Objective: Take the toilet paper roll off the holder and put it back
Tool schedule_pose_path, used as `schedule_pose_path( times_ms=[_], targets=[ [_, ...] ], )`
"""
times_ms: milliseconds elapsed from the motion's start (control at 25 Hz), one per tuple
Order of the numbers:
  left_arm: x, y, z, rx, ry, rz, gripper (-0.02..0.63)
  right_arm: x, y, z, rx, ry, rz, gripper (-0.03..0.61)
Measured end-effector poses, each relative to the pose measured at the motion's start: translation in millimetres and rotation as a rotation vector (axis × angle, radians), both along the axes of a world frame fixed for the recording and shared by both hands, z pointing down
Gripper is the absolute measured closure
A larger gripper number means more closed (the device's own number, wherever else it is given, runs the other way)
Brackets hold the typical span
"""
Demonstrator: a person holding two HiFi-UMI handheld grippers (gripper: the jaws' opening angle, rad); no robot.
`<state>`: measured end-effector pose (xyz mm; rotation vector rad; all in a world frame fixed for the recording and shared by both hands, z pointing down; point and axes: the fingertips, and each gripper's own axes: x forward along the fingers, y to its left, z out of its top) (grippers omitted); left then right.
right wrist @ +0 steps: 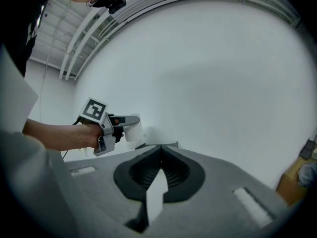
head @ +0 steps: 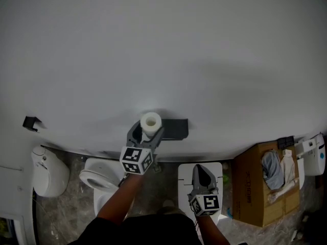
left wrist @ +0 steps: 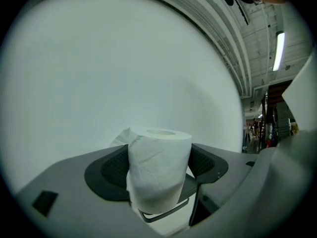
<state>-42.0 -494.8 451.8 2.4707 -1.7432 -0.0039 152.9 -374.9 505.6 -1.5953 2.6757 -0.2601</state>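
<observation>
A white toilet paper roll (head: 150,121) stands upright against the white wall, just left of the dark holder (head: 175,128). My left gripper (head: 147,131) reaches up to it with one jaw on each side. In the left gripper view both dark pads (left wrist: 113,170) touch the sides of the roll (left wrist: 159,167), and a thin wire bar of the holder (left wrist: 166,211) shows under it. My right gripper (head: 203,173) hangs lower, away from the roll. Its jaws (right wrist: 160,151) meet with nothing between them. From there the left gripper (right wrist: 115,129) and the roll (right wrist: 132,130) show to the left.
A white toilet (head: 96,180) stands below the roll, with a white container (head: 48,175) further left. A white panel (head: 185,173) lies under my right gripper. An open cardboard box (head: 253,188) with cloths and a white device (head: 312,156) sit at the right. A small black bracket (head: 31,122) is fixed to the wall.
</observation>
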Motion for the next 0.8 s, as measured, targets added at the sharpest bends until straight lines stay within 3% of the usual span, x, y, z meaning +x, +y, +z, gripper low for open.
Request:
schedule_pose_path(
  times_ms=[240,400,680,800],
  targets=[
    [-31,68,-44,0.080,0.015,0.011,0.250,-26,22,-25,0.041,-0.013,0.011,0.580],
    [-63,130,-57,0.075,0.066,-0.011,0.250,-47,50,-38,0.028,-0.053,0.023,0.580],
    [-118,233,-33,0.062,0.026,-0.060,0.250,-79,102,-49,0.063,0.007,0.020,0.580],
    [-139,266,-15,0.043,0.042,-0.092,0.250,-93,124,-41,0.046,0.021,0.024,0.580]
  ],
)
